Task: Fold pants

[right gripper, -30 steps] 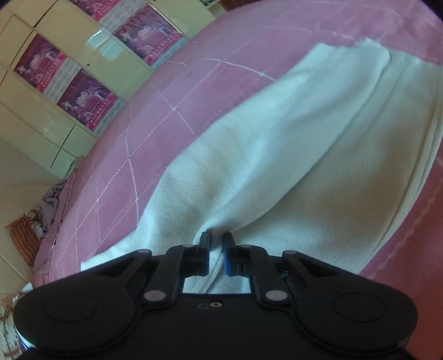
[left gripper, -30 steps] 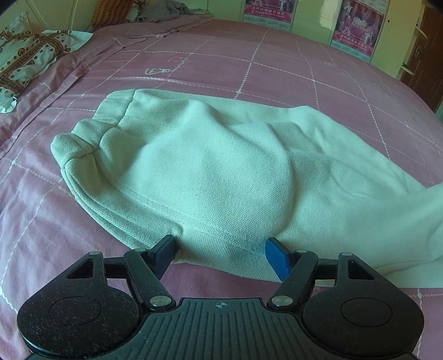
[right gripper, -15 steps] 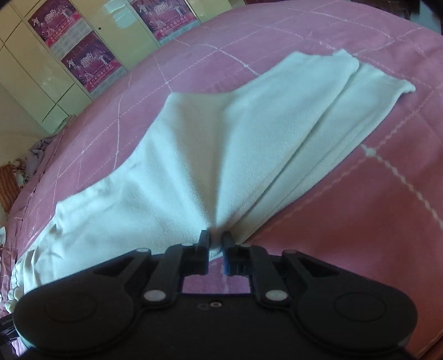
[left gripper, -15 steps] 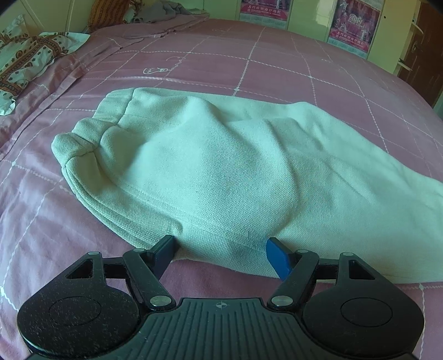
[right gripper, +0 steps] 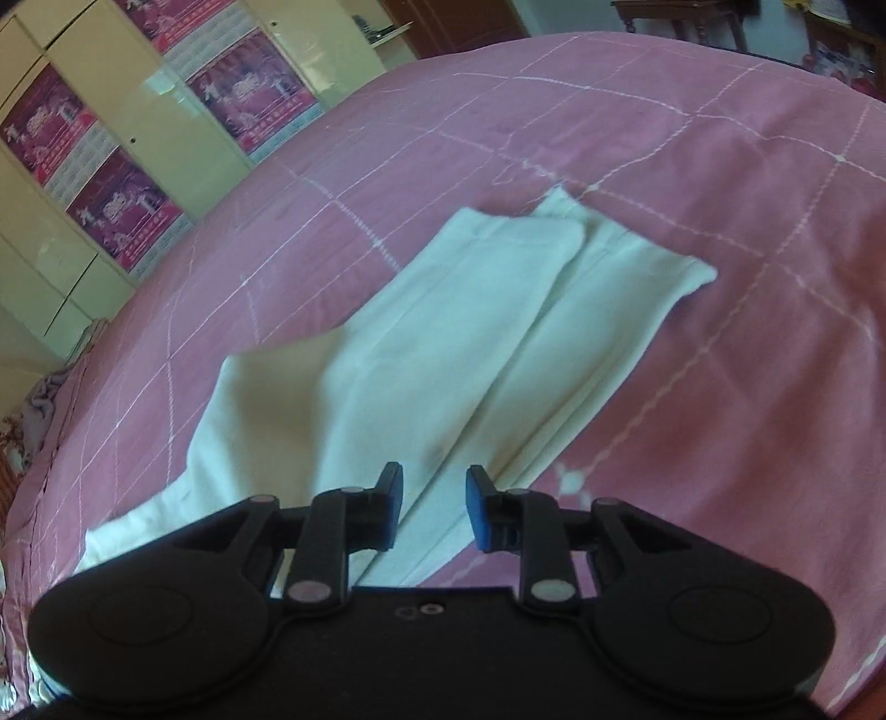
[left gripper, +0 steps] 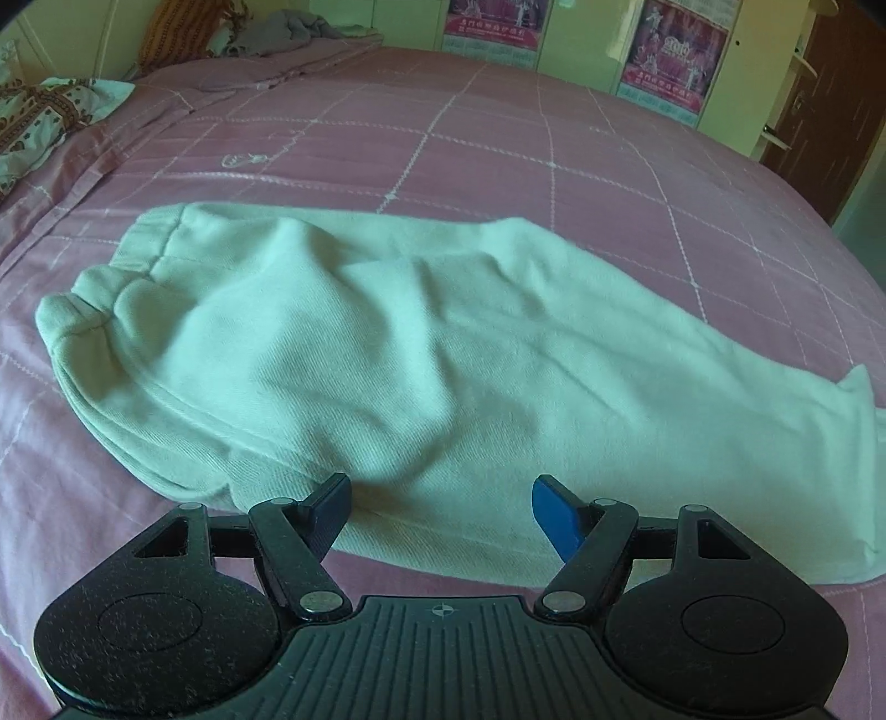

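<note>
The pale cream pants lie on the pink bed, one leg laid over the other. Their waistband is at the left in the left wrist view. In the right wrist view the pants run away from me to the two leg cuffs. My left gripper is open and empty, just above the near edge of the pants. My right gripper is open and empty, over the near part of the legs.
The pink checked bedspread spreads all around the pants. A patterned cloth and a grey heap lie at the far left. Cupboards with posters stand behind the bed. A brown door is at the far right.
My right gripper was shut on the pants fabric and has opened and let it go. The pants have dropped flat onto the bed. Both grippers have risen a little.
</note>
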Motion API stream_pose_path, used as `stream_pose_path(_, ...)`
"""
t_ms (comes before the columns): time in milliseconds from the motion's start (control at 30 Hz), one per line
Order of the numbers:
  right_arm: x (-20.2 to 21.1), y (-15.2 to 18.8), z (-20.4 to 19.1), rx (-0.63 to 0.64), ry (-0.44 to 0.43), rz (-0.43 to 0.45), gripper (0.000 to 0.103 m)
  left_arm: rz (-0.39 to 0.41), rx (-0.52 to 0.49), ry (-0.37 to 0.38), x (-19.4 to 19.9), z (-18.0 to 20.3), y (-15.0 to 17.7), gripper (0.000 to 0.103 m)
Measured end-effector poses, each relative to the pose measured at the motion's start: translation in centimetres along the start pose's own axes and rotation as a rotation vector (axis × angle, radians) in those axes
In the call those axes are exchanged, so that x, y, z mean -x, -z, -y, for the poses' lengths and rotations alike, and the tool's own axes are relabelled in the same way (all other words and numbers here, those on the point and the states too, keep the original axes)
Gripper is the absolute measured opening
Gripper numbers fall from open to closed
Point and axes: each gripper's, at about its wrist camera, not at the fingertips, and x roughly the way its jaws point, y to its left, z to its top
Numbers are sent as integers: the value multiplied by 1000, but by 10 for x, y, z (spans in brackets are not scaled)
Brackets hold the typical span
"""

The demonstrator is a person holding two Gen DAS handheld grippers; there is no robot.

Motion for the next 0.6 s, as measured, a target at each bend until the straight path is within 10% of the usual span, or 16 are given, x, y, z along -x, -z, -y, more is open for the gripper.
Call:
stream_pose_path(400, -50, -48, 15, -33, 79, 37, 8, -26, -51, -46, -11, 14, 12, 72)
stream_pose_path(600, 13, -50, -11, 173, 36, 253, 1, -18, -62, -50, -12, 15, 14, 74)
